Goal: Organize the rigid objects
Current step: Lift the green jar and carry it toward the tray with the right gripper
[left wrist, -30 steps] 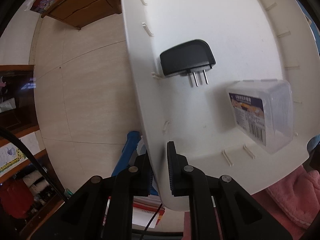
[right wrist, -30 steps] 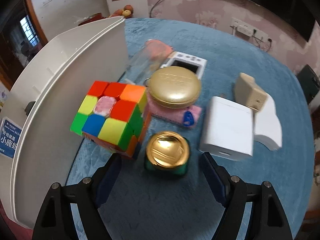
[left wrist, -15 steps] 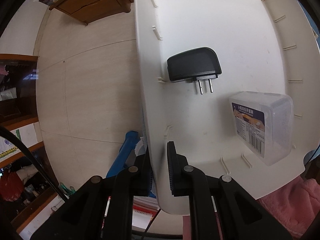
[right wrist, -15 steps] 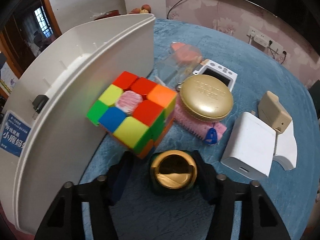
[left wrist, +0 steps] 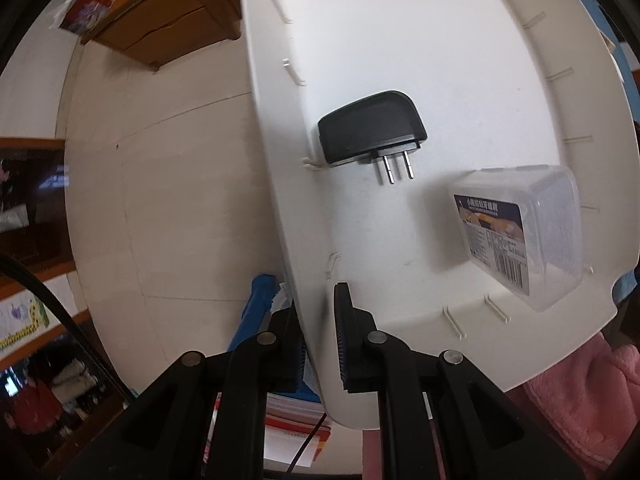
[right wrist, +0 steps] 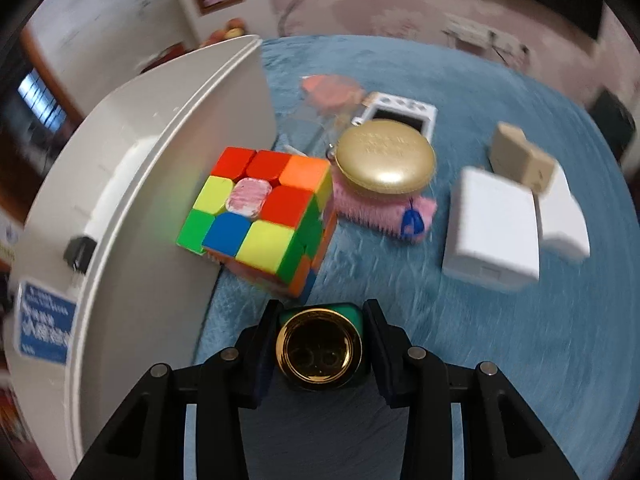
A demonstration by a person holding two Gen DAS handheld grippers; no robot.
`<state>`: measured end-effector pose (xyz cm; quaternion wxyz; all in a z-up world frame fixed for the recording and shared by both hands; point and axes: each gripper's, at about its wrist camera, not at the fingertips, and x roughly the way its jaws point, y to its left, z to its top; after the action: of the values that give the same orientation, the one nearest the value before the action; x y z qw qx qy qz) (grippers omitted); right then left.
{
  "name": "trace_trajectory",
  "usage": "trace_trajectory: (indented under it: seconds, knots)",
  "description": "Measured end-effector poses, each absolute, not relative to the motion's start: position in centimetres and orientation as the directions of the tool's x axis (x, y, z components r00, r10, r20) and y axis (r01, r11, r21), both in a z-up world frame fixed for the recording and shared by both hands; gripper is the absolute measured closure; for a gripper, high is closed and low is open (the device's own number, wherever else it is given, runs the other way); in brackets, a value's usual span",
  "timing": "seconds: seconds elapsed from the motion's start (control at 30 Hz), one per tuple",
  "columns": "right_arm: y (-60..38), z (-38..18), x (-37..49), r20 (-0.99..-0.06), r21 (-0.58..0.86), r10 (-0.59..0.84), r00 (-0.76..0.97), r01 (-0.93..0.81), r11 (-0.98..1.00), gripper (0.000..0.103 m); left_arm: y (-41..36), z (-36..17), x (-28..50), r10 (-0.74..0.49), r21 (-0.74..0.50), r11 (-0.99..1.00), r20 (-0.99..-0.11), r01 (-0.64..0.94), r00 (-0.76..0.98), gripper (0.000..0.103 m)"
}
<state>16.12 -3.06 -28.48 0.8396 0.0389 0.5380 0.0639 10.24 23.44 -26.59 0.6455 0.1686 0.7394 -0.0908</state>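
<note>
My left gripper (left wrist: 318, 304) is shut on the near wall of the white bin (left wrist: 400, 60), one pad inside and one outside. A black plug adapter (left wrist: 372, 132) and a clear plastic box (left wrist: 520, 232) lie in the bin. In the right wrist view the tilted bin (right wrist: 140, 200) rises on the left beside a colour cube (right wrist: 260, 216). My right gripper (right wrist: 322, 307) points steeply down at the blue table. Its jaws are closing, and both pads touch the sides of a small green jar with a gold lid (right wrist: 319, 354).
Beyond the cube lie a round gold tin (right wrist: 384, 158) on a pink brush (right wrist: 384, 212), a white gadget (right wrist: 400, 112), a white box (right wrist: 492, 228) and a beige adapter (right wrist: 516, 156). Pale floor (left wrist: 180, 200) shows left of the bin, and pink cloth (left wrist: 580, 400) below it.
The right jaws have come in from wide apart to both sides of the green jar, which now sits lower between the fingers. The left gripper keeps its hold on the bin wall.
</note>
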Motion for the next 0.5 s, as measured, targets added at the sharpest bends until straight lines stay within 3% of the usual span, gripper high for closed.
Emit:
trace_trajectory:
  seconds: [0.5]
  knots:
    - [-3.1, -27.4, 6.8, -0.905, 0.268, 0.118, 0.409, 0.332, 0.904, 0.062, 22.6, -26.2, 9.4, 0.114, 0.063, 0.904, -0.989, 0.423, -0.097, 0.091]
